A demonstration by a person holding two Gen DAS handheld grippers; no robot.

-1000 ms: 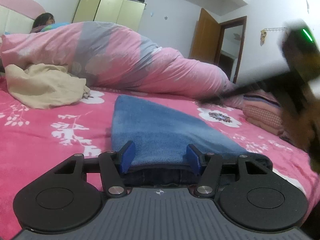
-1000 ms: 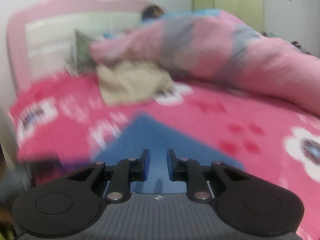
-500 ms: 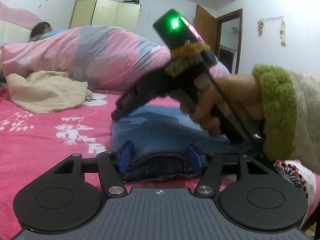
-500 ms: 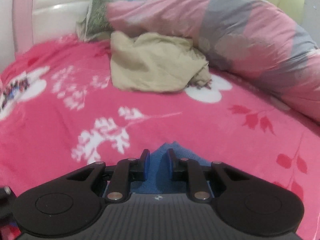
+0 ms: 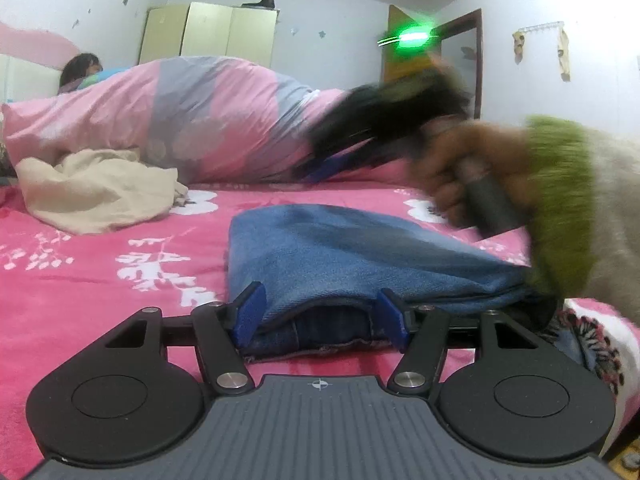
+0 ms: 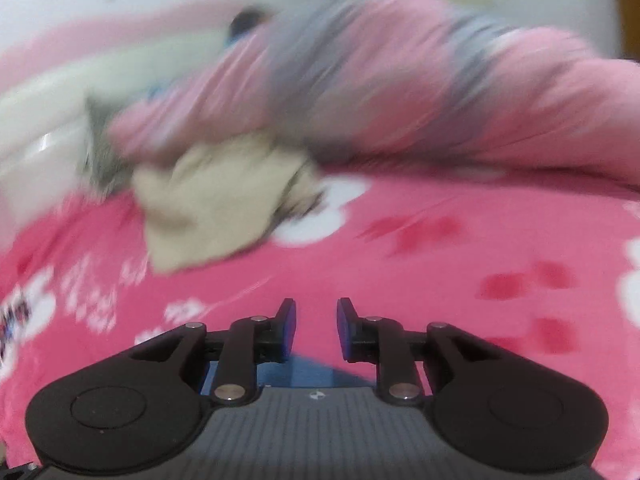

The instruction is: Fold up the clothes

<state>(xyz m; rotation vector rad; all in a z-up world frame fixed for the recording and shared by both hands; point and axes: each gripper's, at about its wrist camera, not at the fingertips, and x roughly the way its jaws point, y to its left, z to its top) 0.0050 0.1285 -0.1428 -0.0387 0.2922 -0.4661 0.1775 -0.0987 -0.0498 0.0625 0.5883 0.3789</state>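
Blue-padded, our left gripper (image 5: 320, 316) sits spread around the near edge of the folded blue denim jeans (image 5: 352, 256), lower centre. Our right gripper (image 6: 316, 330) hangs slightly parted, gripping nothing. Beyond: pink floral bedsheet (image 5: 100, 280), crumpled beige cloth (image 5: 96, 192), pink-grey duvet (image 5: 192, 116), yellow wardrobe (image 5: 212, 34) upper left.

Bed (image 5: 80, 288) covered in a bright pink sheet with white and red flower and leaf prints. Directly on it: folded blue jeans (image 5: 340, 256) near the 6 o'clock edge of the left wrist view, open end toward the camera; crumpled cream garment (image 5: 96, 192) toward 10 o'clock, well apart from the jeans; bulky pink-and-grey duvet (image 5: 192, 120) across 10 to 1 o'clock, touching the cream garment. Right wrist view blurred: cream garment (image 6: 216, 208) at 11 o'clock, duvet (image 6: 400, 92) beyond.
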